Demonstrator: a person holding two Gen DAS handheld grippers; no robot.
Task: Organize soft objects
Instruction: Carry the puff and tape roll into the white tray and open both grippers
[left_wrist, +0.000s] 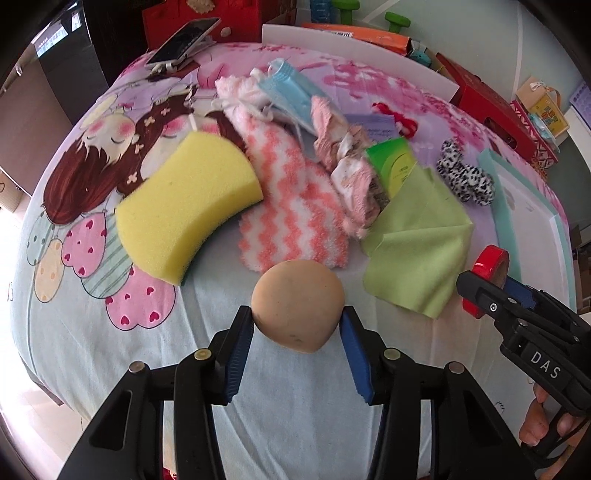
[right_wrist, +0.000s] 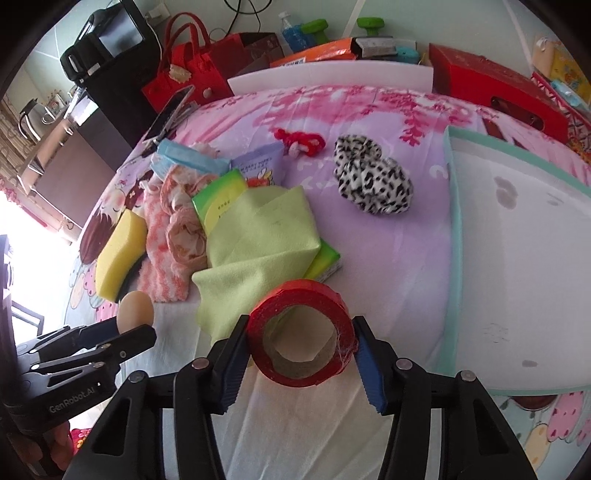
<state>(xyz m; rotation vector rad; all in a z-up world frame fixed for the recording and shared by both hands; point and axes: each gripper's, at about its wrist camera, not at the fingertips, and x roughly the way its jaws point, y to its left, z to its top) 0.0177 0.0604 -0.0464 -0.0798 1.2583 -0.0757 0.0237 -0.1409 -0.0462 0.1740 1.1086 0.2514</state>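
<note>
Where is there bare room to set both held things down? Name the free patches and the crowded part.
Free: the pale sheet below the left gripper, and the white tray right of the red tape roll. Crowded: the pile from yellow sponge to green cloth.

Bright, even daylight in both views; glare blows out the left edge of each frame. Shadows are soft and faint. Fisheye distortion bends the bedsheet (left_wrist: 92, 332) outward, with dark vignetting in the corners. Focus is sharp centrally.
</note>
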